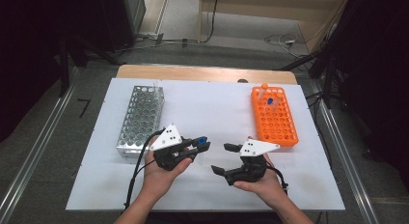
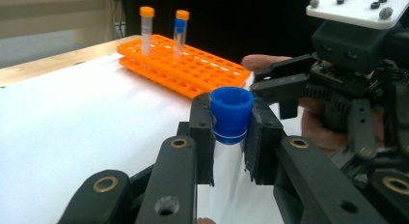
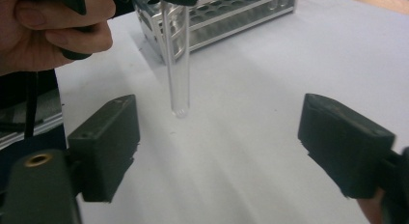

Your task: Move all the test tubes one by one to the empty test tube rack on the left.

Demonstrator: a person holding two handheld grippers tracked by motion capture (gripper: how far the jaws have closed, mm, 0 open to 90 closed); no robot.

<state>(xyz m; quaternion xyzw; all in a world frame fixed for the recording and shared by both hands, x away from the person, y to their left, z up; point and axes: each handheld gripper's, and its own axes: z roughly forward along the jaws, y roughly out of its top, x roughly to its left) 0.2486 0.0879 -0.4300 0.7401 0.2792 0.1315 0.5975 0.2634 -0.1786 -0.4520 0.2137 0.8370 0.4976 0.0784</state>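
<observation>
With the blue-capped tube (image 2: 230,119) clamped upright in the left tool (image 2: 230,137) over the table (image 1: 212,113) and the right tool (image 1: 226,159) spread wide beside it, the orange rack (image 1: 275,119) is best approached slowly, tube kept vertical.

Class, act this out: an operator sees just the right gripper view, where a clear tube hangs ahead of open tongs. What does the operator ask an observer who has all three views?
Operator: What grips the tube, and where?
Observer: The left tongs, shut on its top end at a blue cap.
Operator: Is there a second rack?
Observer: Yes, an orange rack on the table's right side, with two capped tubes upright at its far end.
</observation>
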